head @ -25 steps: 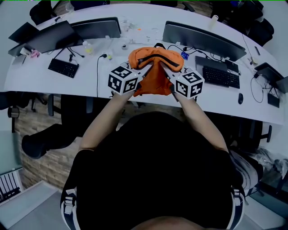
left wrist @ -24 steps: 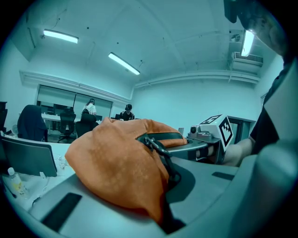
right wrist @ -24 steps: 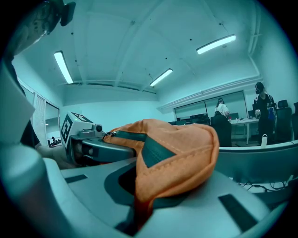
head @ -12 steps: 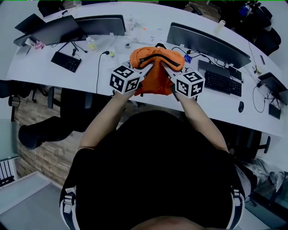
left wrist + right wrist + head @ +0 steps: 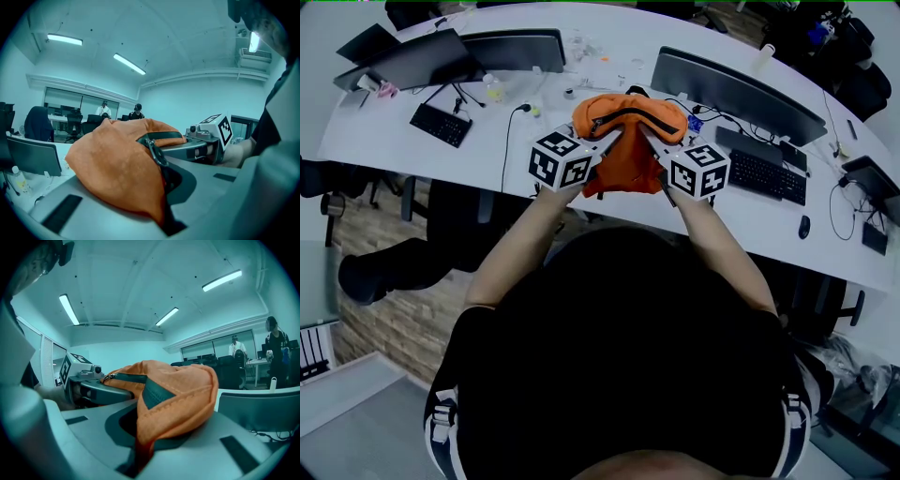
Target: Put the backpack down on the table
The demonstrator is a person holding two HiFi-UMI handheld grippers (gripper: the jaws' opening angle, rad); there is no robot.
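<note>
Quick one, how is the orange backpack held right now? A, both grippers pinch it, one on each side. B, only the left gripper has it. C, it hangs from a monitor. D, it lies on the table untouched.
A: the left gripper and the right gripper each have their jaws shut on the orange backpack, one per side.

The left gripper (image 5: 602,145) and right gripper (image 5: 648,142) each pinch the fabric of an orange backpack (image 5: 628,117) over the white table (image 5: 741,220). A monitor (image 5: 736,94) stands beyond the right gripper, with a keyboard (image 5: 761,169) just to that gripper's right. Another keyboard (image 5: 441,125) lies well left of the left gripper.
</note>
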